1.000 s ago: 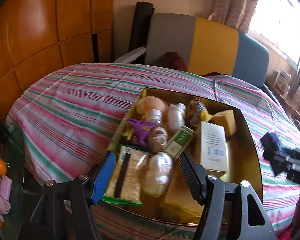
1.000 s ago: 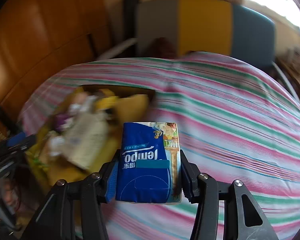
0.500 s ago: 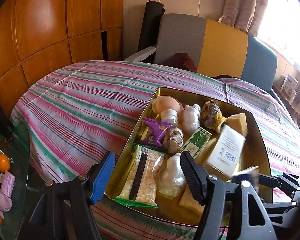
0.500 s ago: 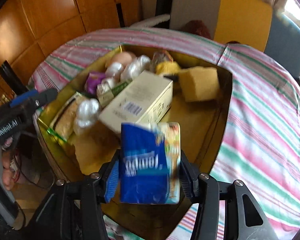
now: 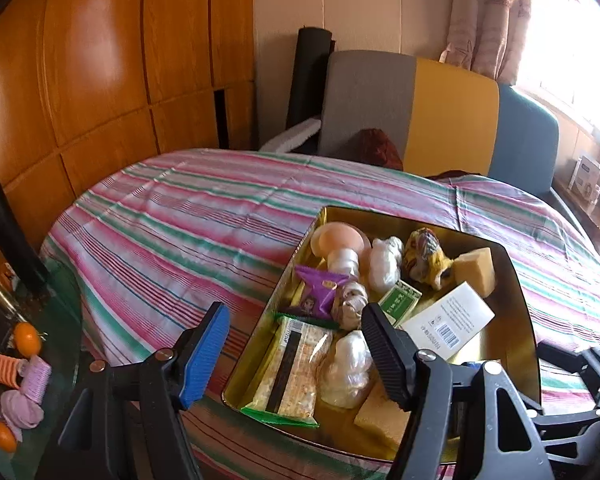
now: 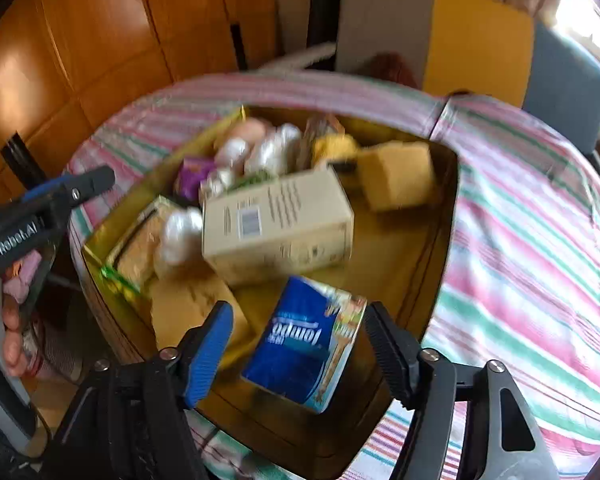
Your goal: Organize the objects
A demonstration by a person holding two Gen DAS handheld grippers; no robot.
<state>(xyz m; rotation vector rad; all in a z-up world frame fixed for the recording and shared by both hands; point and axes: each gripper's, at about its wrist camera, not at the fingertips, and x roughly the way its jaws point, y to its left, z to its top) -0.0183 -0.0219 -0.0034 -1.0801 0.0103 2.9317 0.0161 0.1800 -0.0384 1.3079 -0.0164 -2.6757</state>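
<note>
The right gripper (image 6: 298, 352) has just been opening and the tissue pack (image 6: 306, 340) sits loose between its jaws, seemingly inside the gold tray (image 6: 448, 208); best lift straight out. The left gripper (image 5: 296, 354) hangs wide, empty.

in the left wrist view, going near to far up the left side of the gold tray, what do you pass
cracker packet → purple snack packet → peach mushroom-shaped toy → far rim of the gold tray → striped tablecloth → grey, yellow and blue chair back
</note>
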